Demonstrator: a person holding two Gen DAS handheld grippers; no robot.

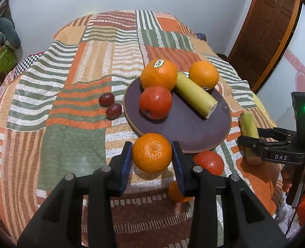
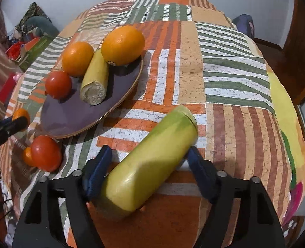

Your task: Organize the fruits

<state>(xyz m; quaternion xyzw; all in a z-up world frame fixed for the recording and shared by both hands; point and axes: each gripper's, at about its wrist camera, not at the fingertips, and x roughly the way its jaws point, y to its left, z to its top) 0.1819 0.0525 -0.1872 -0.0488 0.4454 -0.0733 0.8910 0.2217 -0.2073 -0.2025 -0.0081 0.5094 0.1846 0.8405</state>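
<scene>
Left wrist view: the left gripper [image 1: 152,155] has its blue pads closed against both sides of a mandarin [image 1: 152,152], held just at the near rim of the plate [image 1: 185,132]. That dark round plate sits on a striped cloth [image 1: 69,103] and holds two oranges [image 1: 158,74] [image 1: 204,74], a tomato [image 1: 155,102] and a cut banana piece [image 1: 195,95] lying between the oranges. Two grapes [image 1: 106,99] [image 1: 113,111] lie on the cloth left of the plate, touching each other. A second tomato [image 1: 210,162] and another mandarin [image 1: 174,192] lie on the cloth near the plate's front edge.

Right wrist view: the right gripper [image 2: 146,165] clamps a second banana piece [image 2: 150,161] crosswise between its fingers, tilted, over the cloth and well right of the plate.
</scene>
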